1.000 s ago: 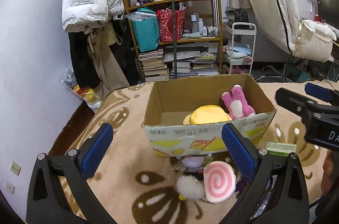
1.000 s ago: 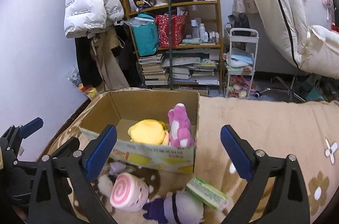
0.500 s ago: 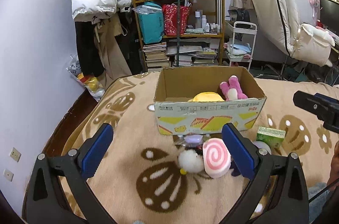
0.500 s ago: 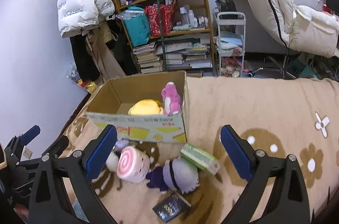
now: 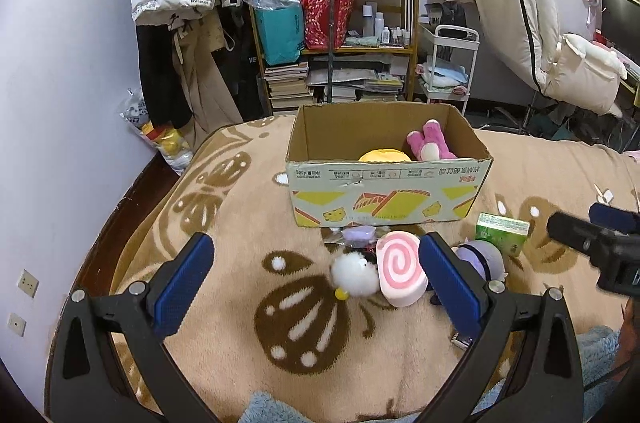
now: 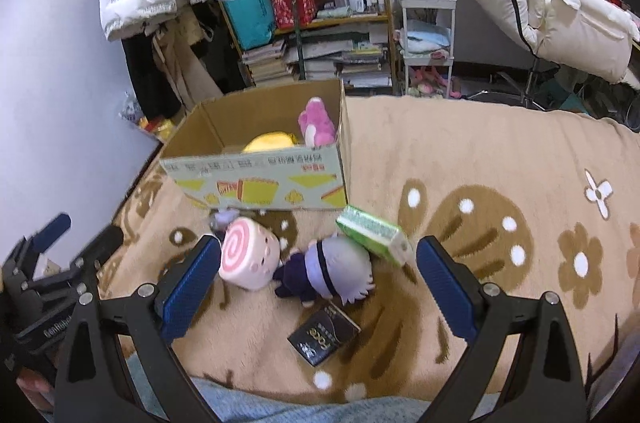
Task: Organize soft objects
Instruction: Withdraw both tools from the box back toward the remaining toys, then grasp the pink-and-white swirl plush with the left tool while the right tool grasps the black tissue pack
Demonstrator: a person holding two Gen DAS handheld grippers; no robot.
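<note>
An open cardboard box stands on the beige blanket and holds a yellow plush and a pink plush. In front of it lie a pink swirl roll plush, a white fluffy plush, a small purple item and a grey-and-purple doll plush. My left gripper is open and empty, near the white plush. My right gripper is open and empty, around the doll plush without touching it.
A green box leans by the doll plush. A black booklet lies nearer me. The blanket's left edge drops to the floor by the wall. A cluttered shelf, hung coats and a white cart stand behind.
Both grippers have pulled back and risen away from the box, so the box looks smaller and more blanket and toys show. Both stay open and empty.
</note>
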